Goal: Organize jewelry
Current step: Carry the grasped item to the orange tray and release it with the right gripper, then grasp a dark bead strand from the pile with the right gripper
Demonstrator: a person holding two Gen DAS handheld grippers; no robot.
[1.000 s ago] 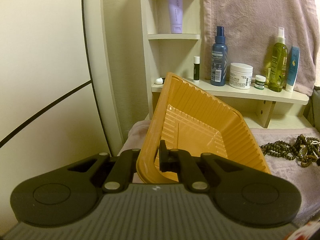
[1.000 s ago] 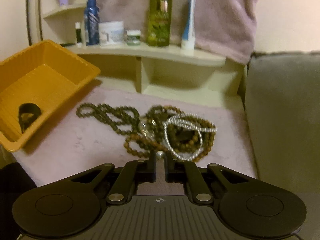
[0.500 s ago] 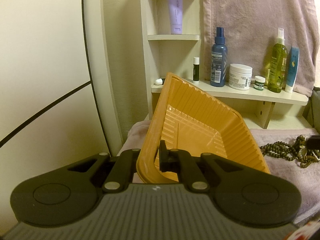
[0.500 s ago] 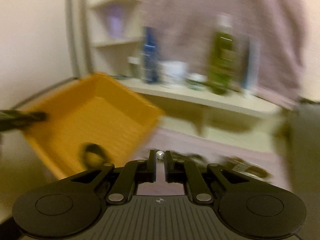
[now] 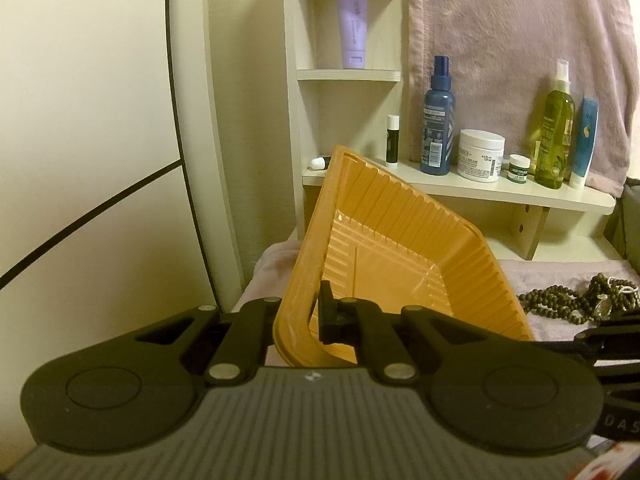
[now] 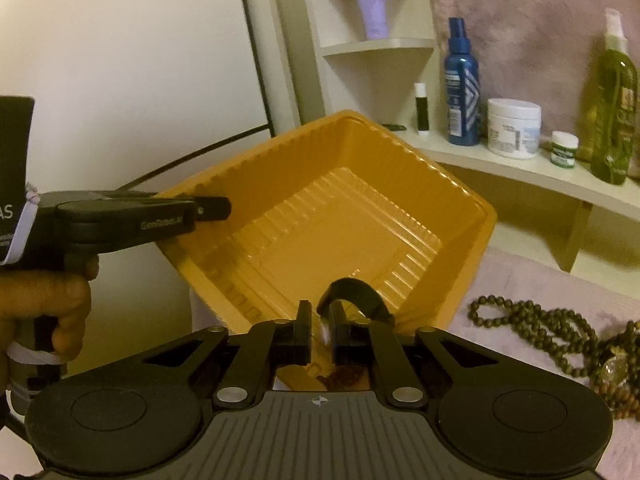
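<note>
The right claw (image 6: 320, 334) hangs over the near corner of the tray (image 6: 360, 184), pointing down into it. Its jaws have just been opening and now stand a little apart, with a small pale bead (image 6: 325, 334), blurred, in the gap between them; whether the pads press on it I cannot tell.

The left claw (image 5: 312, 316) is clamped tight on the tray's near rim — one finger outside the wall, one inside — and holds the tray tilted, its far corner raised toward the shelf (image 5: 460, 192) and its open side facing the right claw. A hand (image 6: 44, 300) grips the left claw's handle.

A black ring (image 6: 354, 294) lies on the tray floor near the low corner, standing on edge.

On the pink cloth (image 6: 520, 280) to the right of the tray lies a tangle of beads (image 6: 540, 326) — its long strand runs left to right, the free loop end pointing toward the tray, near it but not touching. Bottles (image 5: 438, 120) and jars (image 5: 480, 154) stand on the shelf behind.
</note>
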